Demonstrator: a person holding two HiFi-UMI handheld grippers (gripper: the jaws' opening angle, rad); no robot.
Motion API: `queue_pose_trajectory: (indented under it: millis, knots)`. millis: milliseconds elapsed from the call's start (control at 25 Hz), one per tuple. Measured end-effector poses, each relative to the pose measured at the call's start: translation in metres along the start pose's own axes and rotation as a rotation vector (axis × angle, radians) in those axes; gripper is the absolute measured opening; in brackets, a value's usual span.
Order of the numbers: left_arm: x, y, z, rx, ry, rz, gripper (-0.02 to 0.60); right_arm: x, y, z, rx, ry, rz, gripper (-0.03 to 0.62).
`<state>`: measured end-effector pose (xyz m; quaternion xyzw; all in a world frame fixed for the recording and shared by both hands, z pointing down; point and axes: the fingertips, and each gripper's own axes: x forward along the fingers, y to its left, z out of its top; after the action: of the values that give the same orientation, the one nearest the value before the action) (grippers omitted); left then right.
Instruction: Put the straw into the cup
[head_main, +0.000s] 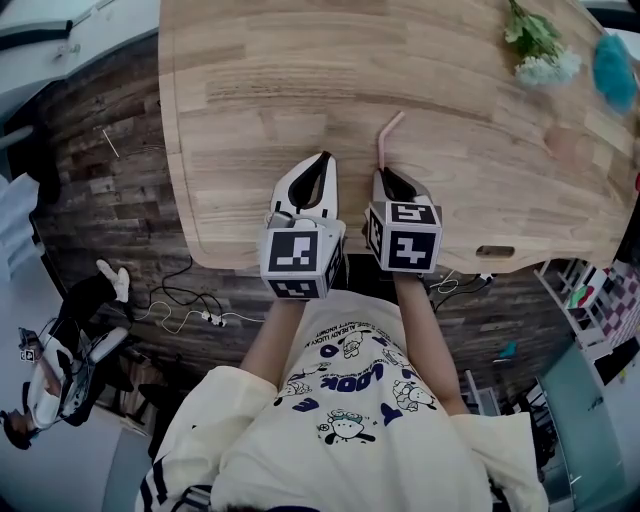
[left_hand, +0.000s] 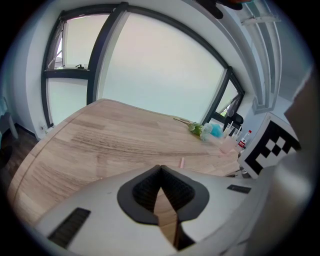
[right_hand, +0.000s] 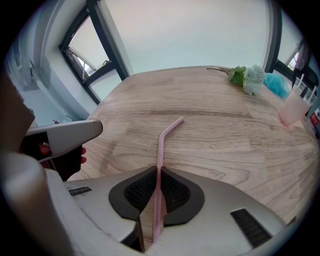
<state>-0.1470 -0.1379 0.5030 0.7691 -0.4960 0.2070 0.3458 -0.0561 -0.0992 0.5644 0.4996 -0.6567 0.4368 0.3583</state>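
My right gripper (head_main: 383, 172) is shut on a pink bendy straw (head_main: 388, 135) over the near part of the wooden table (head_main: 250, 80). In the right gripper view the straw (right_hand: 161, 145) runs forward out of the jaws, with its bent tip angled to the right above the wood. A pale pink translucent cup (right_hand: 292, 110) stands far off at the table's right side and is only faintly seen in the head view (head_main: 563, 146). Just left of the right one, my left gripper (head_main: 322, 160) is shut with nothing in it. In its own view the left gripper (left_hand: 160, 167) points across the table.
A bunch of green and white flowers (head_main: 538, 45) and a blue fluffy object (head_main: 613, 62) lie at the far right of the table, behind the cup. The table's rounded front edge (head_main: 230, 262) is just below the grippers. Cables lie on the floor to the left.
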Motion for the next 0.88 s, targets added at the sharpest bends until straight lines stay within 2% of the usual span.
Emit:
queue_pose_trajectory:
  millis: [560, 880]
  knots:
    - [-0.011, -0.007, 0.024, 0.048, -0.064, -0.039, 0.025, -0.029, 0.005, 0.020, 0.072, -0.138, 0.015, 0.026]
    - [-0.023, -0.035, 0.043, 0.120, -0.109, -0.125, 0.025, -0.063, 0.000, 0.031, 0.118, -0.252, -0.023, 0.026]
